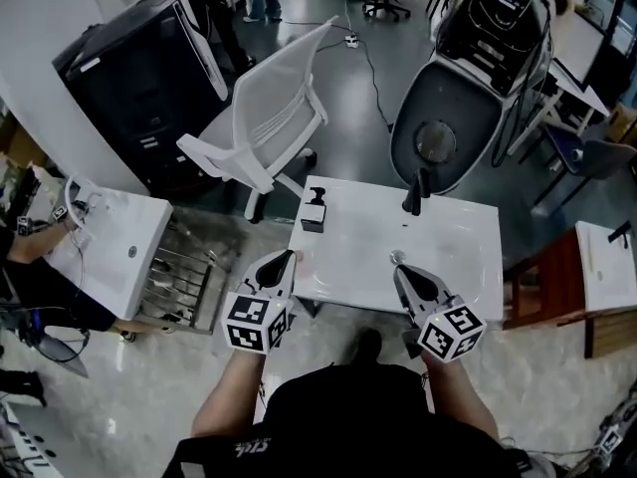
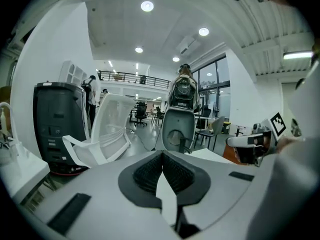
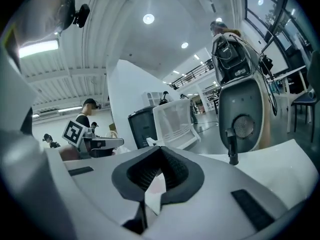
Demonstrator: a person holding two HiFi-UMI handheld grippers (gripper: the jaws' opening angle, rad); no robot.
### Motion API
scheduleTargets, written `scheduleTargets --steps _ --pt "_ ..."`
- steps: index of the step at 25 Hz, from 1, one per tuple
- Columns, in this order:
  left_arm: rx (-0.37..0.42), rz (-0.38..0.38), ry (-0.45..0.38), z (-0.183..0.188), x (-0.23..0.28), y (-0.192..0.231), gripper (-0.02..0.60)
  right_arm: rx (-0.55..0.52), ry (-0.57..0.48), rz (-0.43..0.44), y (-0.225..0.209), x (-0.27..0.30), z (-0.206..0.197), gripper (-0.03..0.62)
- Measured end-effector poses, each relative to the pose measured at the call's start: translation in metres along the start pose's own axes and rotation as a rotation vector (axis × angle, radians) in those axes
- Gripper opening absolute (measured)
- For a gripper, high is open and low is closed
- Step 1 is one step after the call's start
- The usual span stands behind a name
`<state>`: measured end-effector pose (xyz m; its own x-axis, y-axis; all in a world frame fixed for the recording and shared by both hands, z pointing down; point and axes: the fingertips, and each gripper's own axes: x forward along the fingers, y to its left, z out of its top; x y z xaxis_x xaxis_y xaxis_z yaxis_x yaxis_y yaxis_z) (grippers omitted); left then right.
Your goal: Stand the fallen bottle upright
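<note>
A white table (image 1: pixel 448 257) stands in front of me. A black pump bottle (image 1: pixel 315 210) sits at its far left corner; I cannot tell whether it stands or lies. A slim black bottle (image 1: pixel 413 195) is at the far edge and stands upright in the right gripper view (image 3: pixel 231 146). My left gripper (image 1: pixel 289 257) hovers at the table's near left edge, shut and empty (image 2: pixel 162 156). My right gripper (image 1: pixel 398 260) is over the near middle, also shut with nothing in it (image 3: pixel 159 151). Neither touches a bottle.
A white mesh chair (image 1: pixel 269 118) stands behind the table's left corner, a grey pod-shaped seat (image 1: pixel 448 127) behind its far edge. A black cabinet (image 1: pixel 149 68), a white stand (image 1: pixel 119 247) and a wire rack (image 1: pixel 184 272) are at the left. A wooden table (image 1: pixel 557 287) is at the right.
</note>
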<state>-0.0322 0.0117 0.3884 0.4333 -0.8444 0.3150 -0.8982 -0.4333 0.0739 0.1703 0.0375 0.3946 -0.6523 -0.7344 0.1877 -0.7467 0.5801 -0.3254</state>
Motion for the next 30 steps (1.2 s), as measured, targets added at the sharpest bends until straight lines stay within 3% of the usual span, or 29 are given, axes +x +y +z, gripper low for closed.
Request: scheduleTargets --steps 9,14,21,30 --pt "-0.016 0.141 0.045 0.02 0.077 0.012 0.011 -0.025 0.056 0.12 -0.081 0.049 0.03 0.014" --pt "-0.003 0.17 0.064 0.021 0.091 0.015 0.011 -0.025 0.071 0.144 -0.102 0.065 0.036 0.014" --pt "-0.022 0.176 0.074 0.019 0.102 0.042 0.011 -0.011 0.099 0.169 -0.094 0.096 0.032 0.014" --pt "-0.031 0.096 0.081 0.009 0.101 0.088 0.011 -0.041 0.126 0.186 -0.042 0.167 0.032 0.014"
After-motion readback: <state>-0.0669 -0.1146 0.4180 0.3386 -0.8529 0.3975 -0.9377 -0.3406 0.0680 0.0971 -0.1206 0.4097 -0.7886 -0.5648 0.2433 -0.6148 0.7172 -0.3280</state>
